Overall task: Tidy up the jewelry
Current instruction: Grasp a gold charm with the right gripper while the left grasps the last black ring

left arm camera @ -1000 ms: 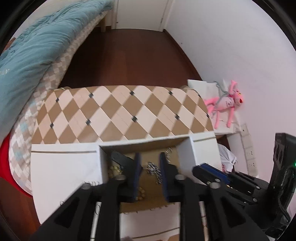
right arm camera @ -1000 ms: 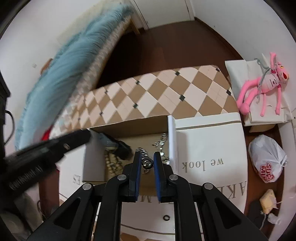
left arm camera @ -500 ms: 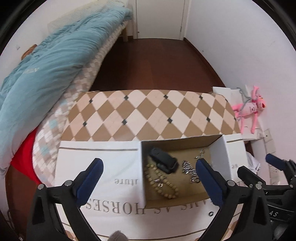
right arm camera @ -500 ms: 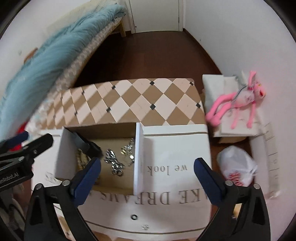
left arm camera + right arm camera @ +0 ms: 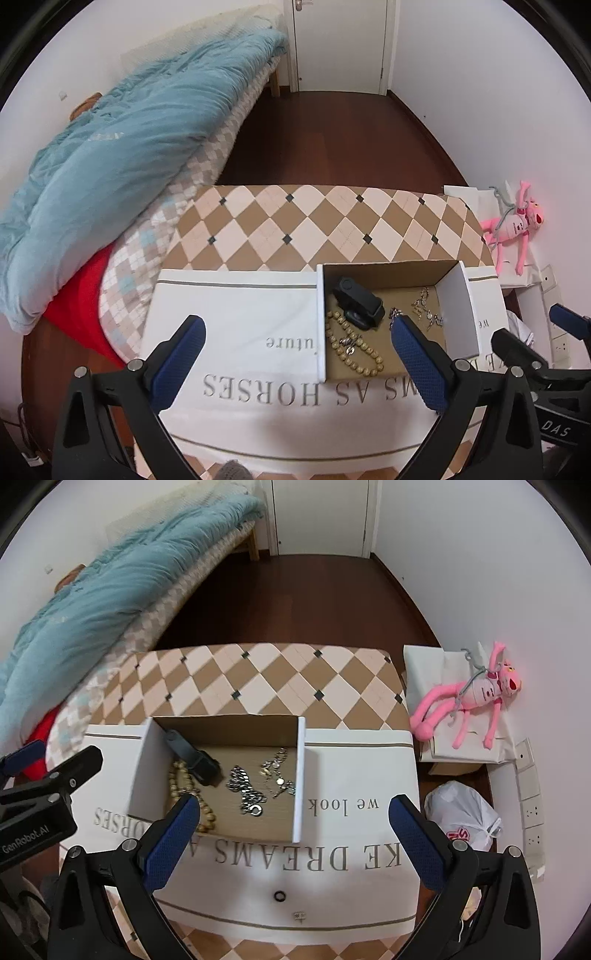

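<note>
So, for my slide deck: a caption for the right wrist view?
Open right tongs above a cardboard box holding a silver chain, beaded bracelet and black case.

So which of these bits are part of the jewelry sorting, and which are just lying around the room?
Part of the job:
- cardboard box
- bead bracelet
- silver chain
- thin necklace
- black wristband
- small black ring, outside the box
- both hand-held grippers, open: left, right

Just lying about:
- pink plush toy
- white plastic bag
- blue quilt

cardboard box [image 5: 225, 723] matt | chain [image 5: 245, 794] shiny metal | floor [image 5: 295, 602] glossy wood
</note>
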Demonstrator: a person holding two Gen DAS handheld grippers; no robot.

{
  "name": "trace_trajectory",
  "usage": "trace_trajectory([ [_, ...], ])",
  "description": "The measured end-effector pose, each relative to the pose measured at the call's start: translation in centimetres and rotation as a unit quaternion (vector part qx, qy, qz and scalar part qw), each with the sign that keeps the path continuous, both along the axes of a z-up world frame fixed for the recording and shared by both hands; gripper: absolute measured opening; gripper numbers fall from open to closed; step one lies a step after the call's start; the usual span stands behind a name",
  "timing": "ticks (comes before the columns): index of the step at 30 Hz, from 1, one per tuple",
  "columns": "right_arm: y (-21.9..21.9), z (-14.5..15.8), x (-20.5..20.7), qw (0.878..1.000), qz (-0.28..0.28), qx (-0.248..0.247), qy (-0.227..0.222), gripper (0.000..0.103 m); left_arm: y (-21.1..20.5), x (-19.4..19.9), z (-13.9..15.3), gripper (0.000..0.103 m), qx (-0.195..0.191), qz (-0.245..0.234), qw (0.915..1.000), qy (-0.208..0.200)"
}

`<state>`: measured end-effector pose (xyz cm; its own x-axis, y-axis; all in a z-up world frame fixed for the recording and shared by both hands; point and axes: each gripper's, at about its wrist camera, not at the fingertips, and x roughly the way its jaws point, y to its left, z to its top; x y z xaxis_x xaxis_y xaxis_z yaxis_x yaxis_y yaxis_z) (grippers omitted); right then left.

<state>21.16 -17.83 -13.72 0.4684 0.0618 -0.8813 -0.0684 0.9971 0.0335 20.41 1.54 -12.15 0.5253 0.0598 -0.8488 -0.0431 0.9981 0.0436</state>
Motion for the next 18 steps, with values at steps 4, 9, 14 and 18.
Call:
trace_trajectory([
  [4, -0.1, 0.7, -2.0, 1.0, 0.0, 0.006, -0.01, 0.103, 0.2, -2.4, 0.3, 0.103, 0.005, 0.002, 1.0, -0.004],
  [9, -1.4, -1.5, -5.3, 1.0, -0.016, 0.015, 0.005, 0.103, -0.3, -5.1, -2.1, 0.103, 0.016, 0.005, 0.9997, 0.017],
  [14, -3.5, -6.8, -8.8, 0.997, -0.041, 0.042, 0.045, 0.093, -1.5, -7.0, -7.2, 0.103, 0.024, -0.004, 0.998, 0.059],
  [18, -4.2, -10.4, -10.2, 0.994, -0.047, 0.074, 0.069, 0.068, -2.0, -7.8, -10.8, 0.103, 0.02, 0.001, 0.9952, 0.095],
])
